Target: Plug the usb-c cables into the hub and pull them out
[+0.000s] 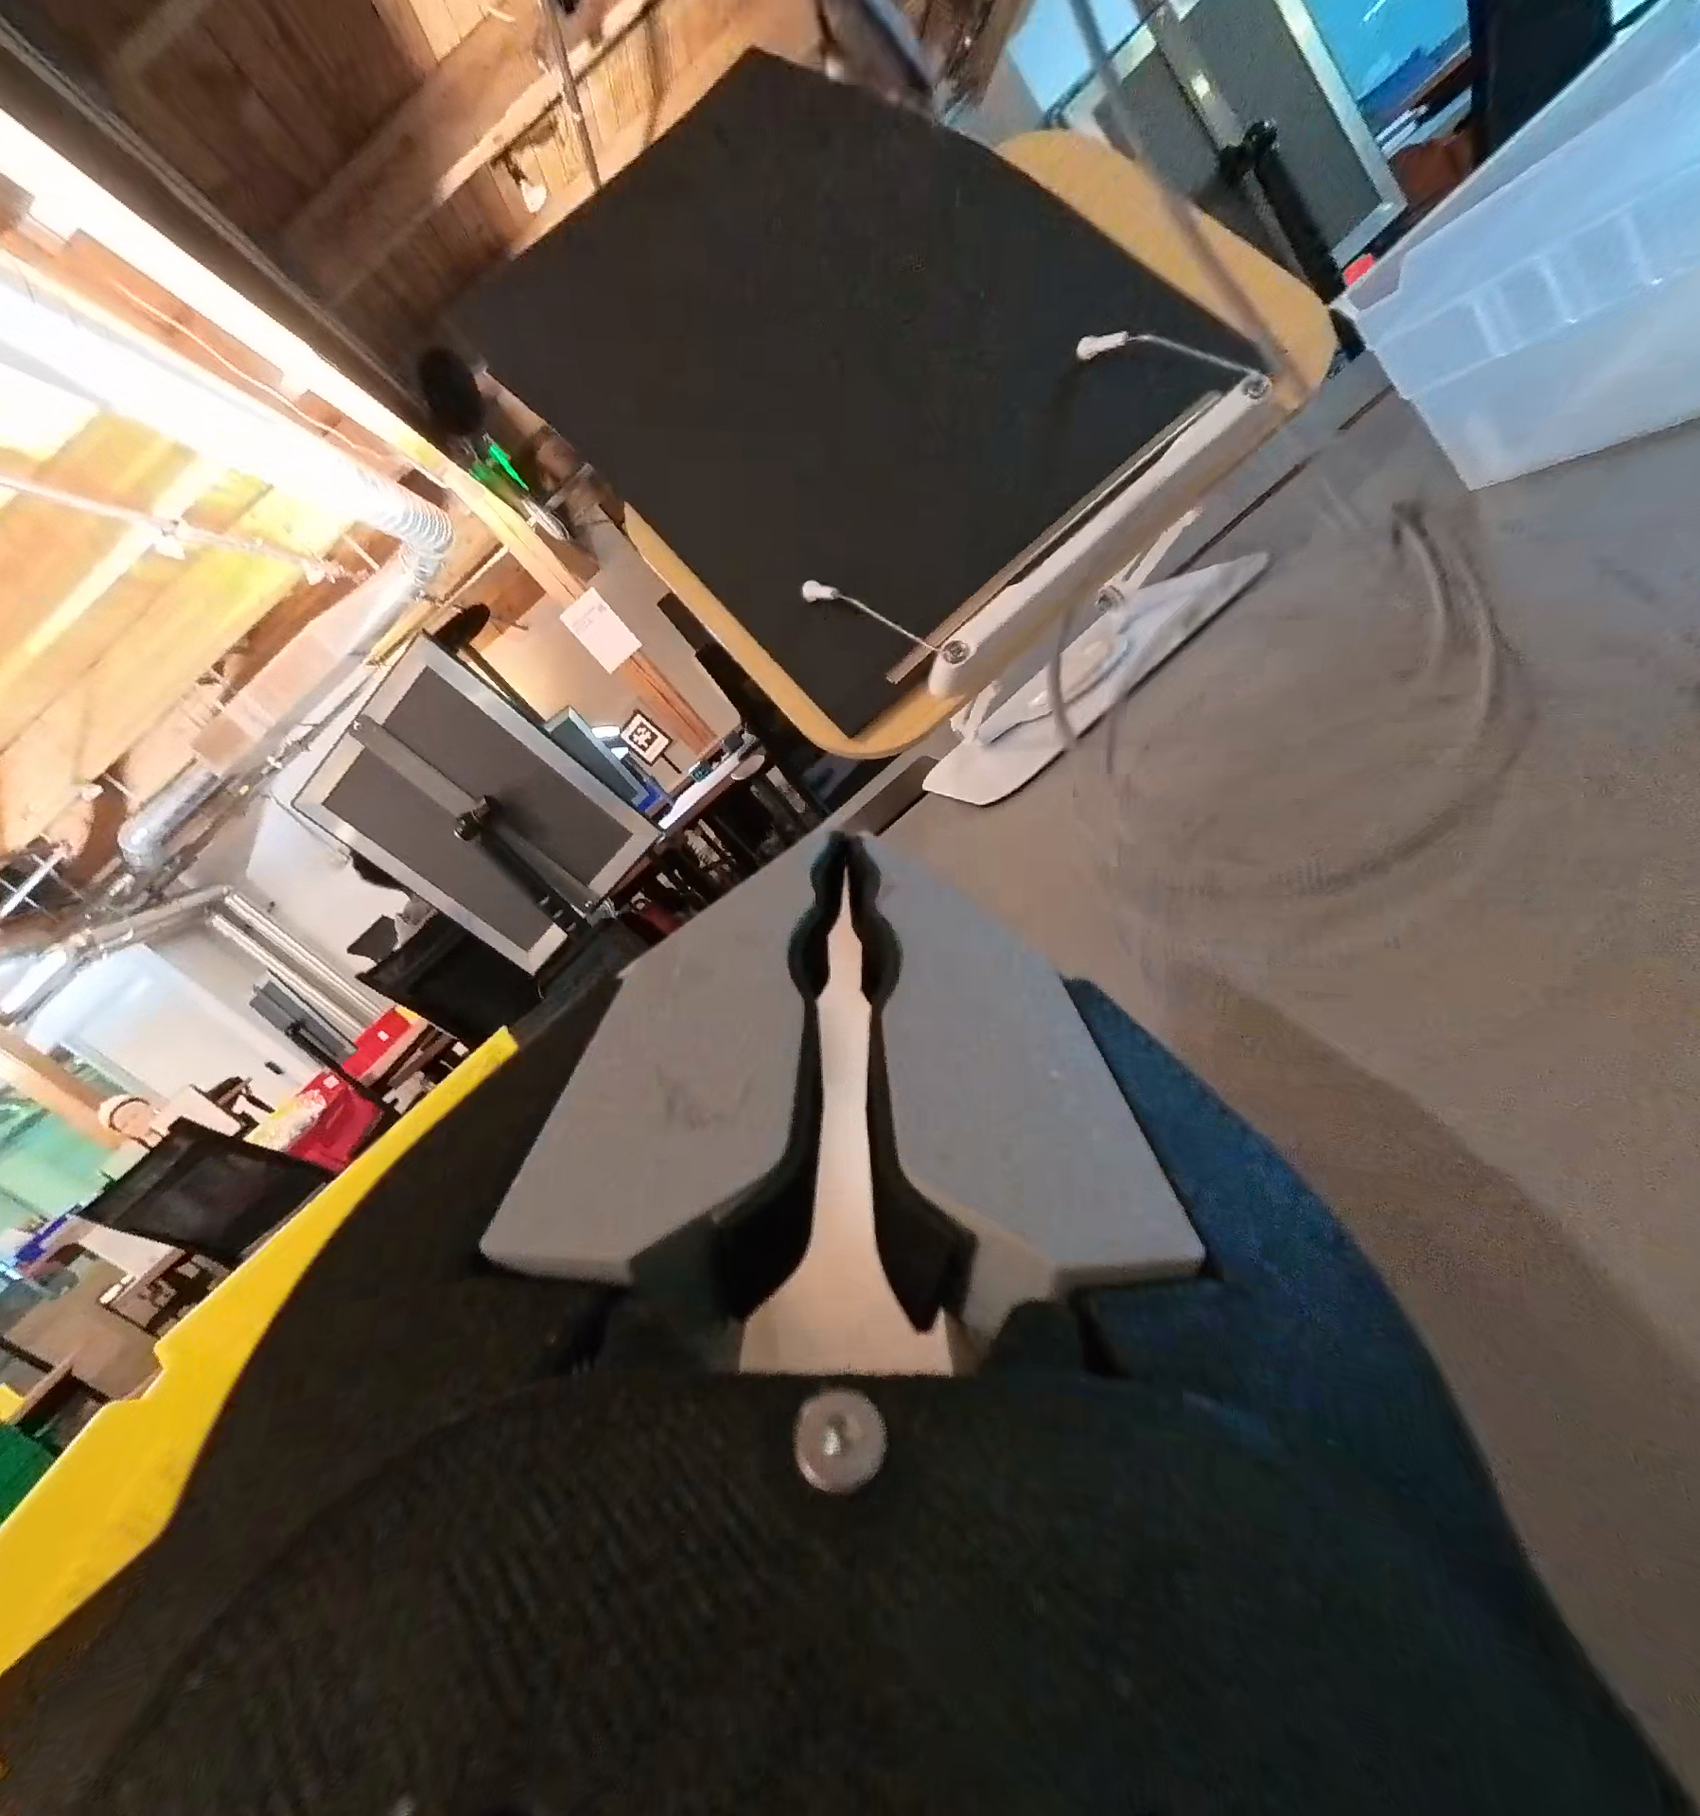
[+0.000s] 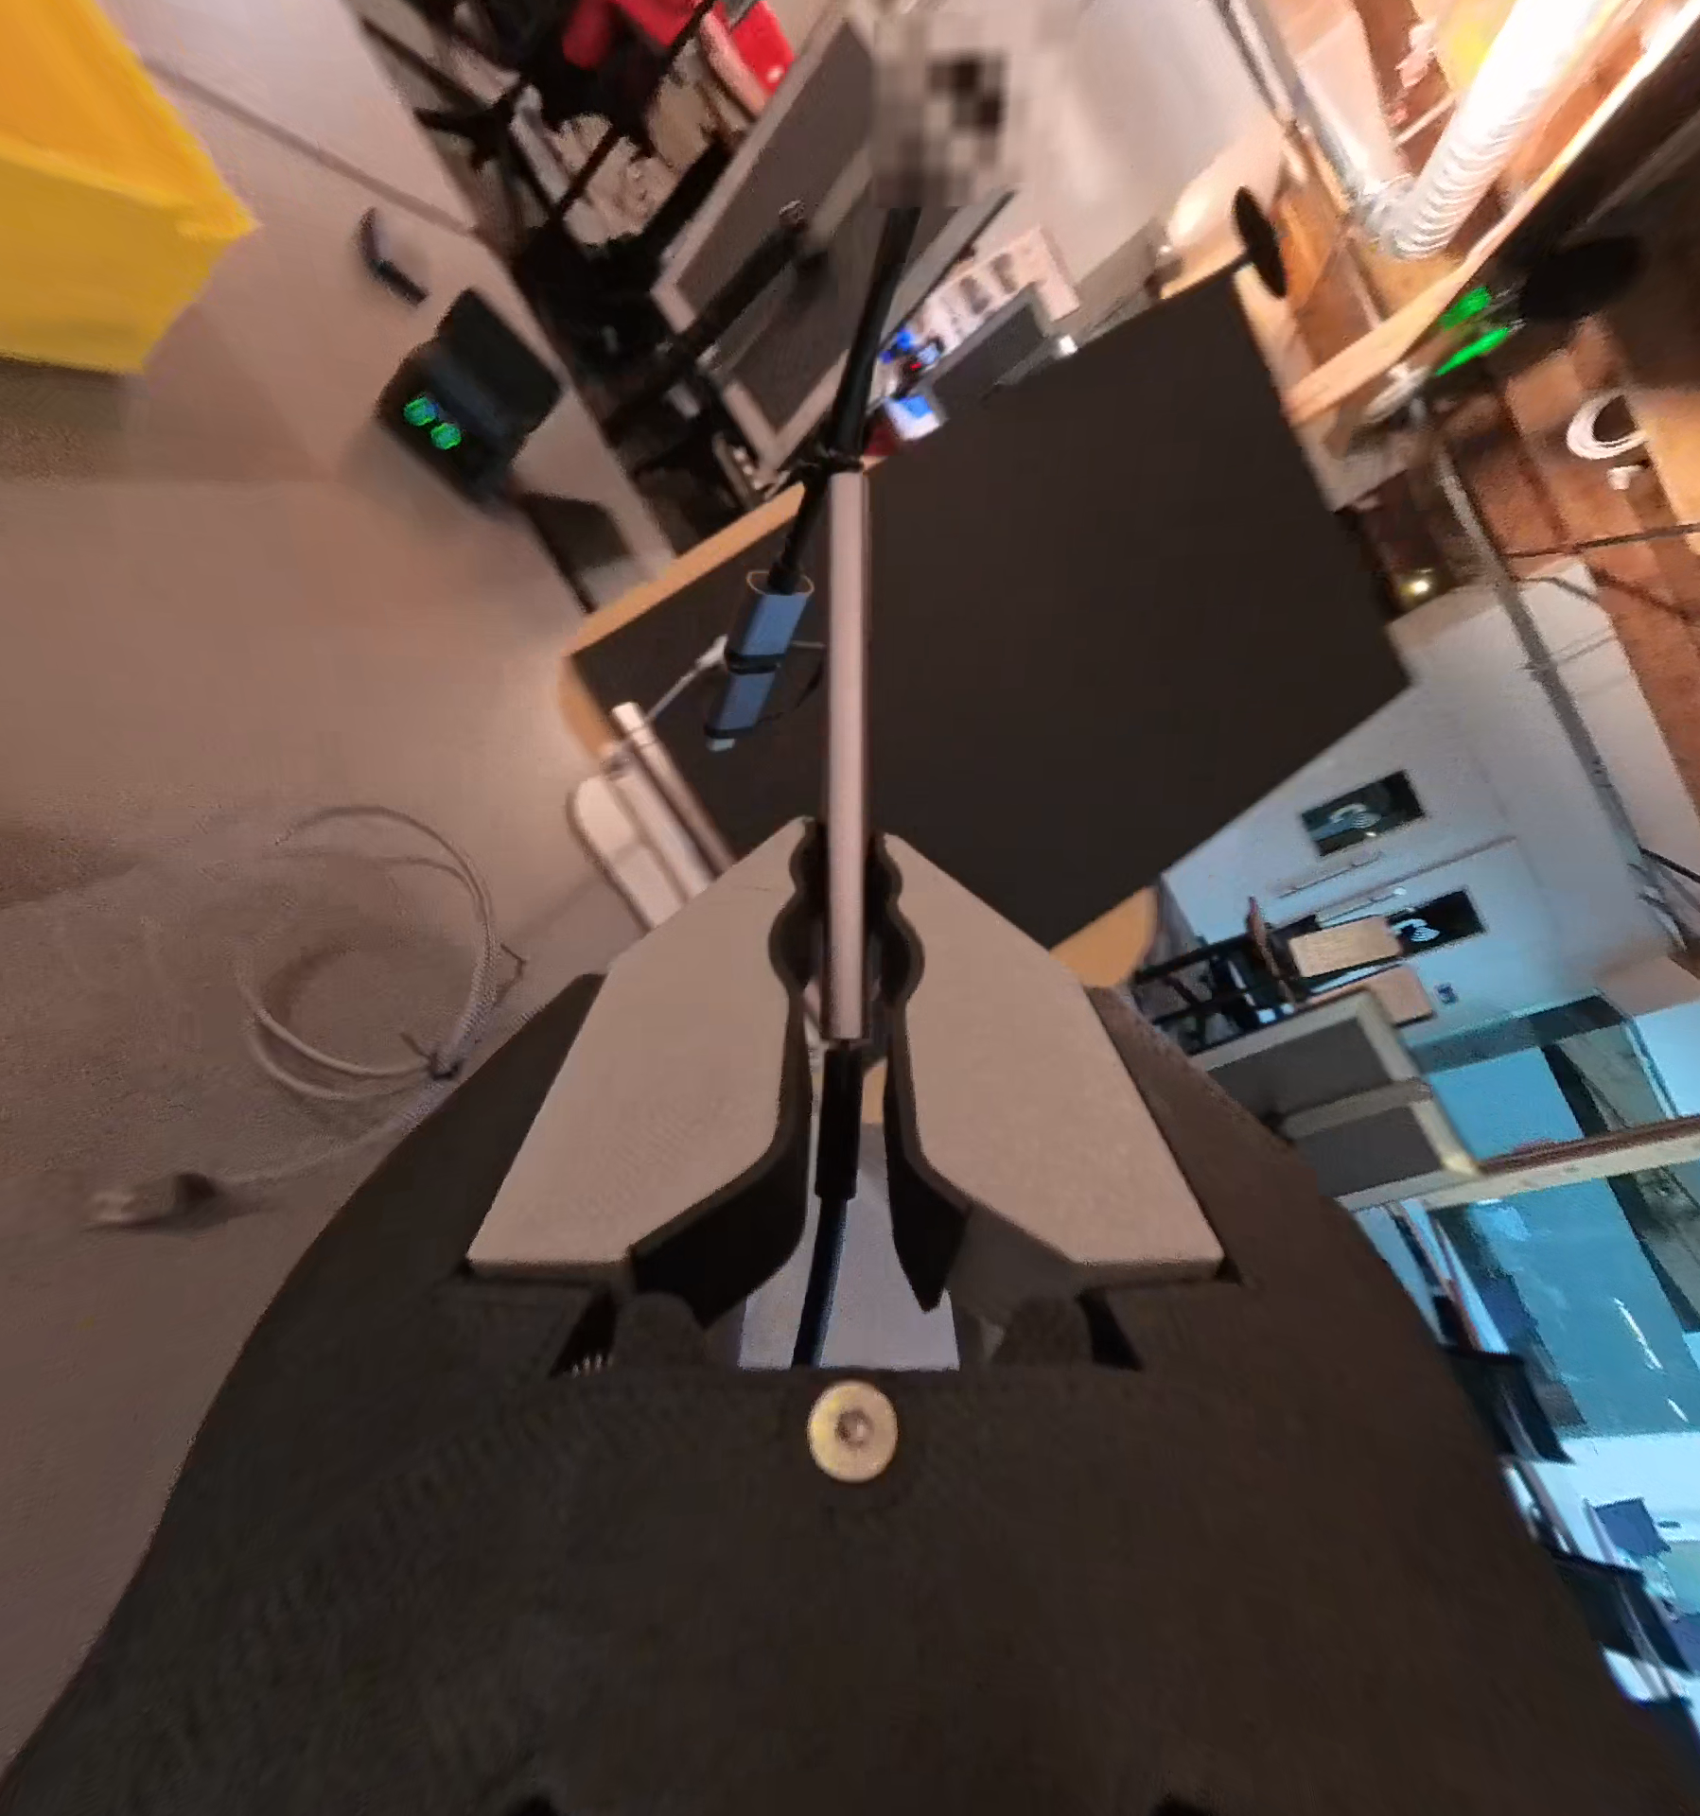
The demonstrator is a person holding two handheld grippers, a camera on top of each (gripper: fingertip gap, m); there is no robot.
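Overhead, wooden beams and a silver duct (image 1: 413,550) run across a workshop crowded with screens and shelving, seen tilted in both wrist views. Below lies a grey table (image 1: 1317,983). On it stands a big black board (image 1: 826,413) with a pale wooden rim, the landmark for everything else. A yellow bin (image 2: 49,187) sits well apart from the board, a clear plastic box (image 1: 1563,295) stands near its far side, and a coiled white cable (image 2: 364,963) lies on the table in front of it. Near the board's lower edge a blue adapter (image 2: 757,668) hangs beside black cables (image 2: 865,334).

The right gripper (image 2: 847,865) is clamped on a slim silver hub (image 2: 847,708), which sticks out lengthwise toward the board. The left gripper (image 1: 847,865) is closed with nothing between its fingertips, pointing at the board's lower corner.
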